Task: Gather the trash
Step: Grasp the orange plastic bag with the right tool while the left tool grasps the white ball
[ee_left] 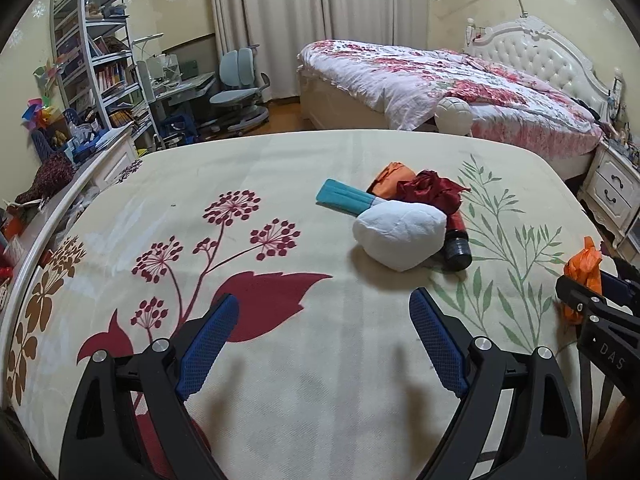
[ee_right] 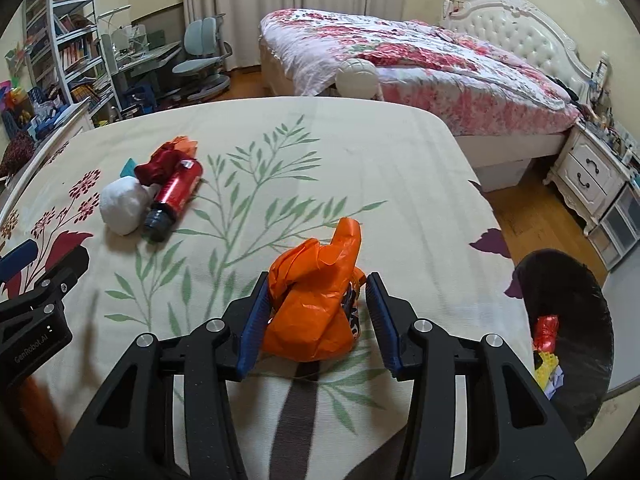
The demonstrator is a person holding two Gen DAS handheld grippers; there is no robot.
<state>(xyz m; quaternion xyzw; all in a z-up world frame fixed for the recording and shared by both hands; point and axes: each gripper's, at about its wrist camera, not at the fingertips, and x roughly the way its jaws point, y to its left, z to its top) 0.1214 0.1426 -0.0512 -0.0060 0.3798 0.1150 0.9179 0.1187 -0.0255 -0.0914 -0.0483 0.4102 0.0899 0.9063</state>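
Note:
The cream floral table cover (ee_left: 280,168) carries a trash pile: a white paper wad (ee_left: 400,236), a teal and white pack (ee_left: 348,198), a red bottle with a black cap (ee_left: 458,240), a dark red crumpled wrapper (ee_left: 432,190) and an orange scrap (ee_left: 390,178). My left gripper (ee_left: 324,298) stands open and empty, short of the wad. A crumpled orange plastic bag (ee_right: 312,304) sits between the blue pads of my right gripper (ee_right: 317,280), which is shut on it near the table's right side. The same bag (ee_left: 582,276) shows at the right edge of the left wrist view.
A black bin (ee_right: 560,258) with coloured trash inside stands on the floor just right of the table. Beyond are a bed with a floral quilt (ee_left: 460,80), a white nightstand (ee_right: 592,176), a bookshelf (ee_left: 92,52) and a desk chair (ee_left: 236,88).

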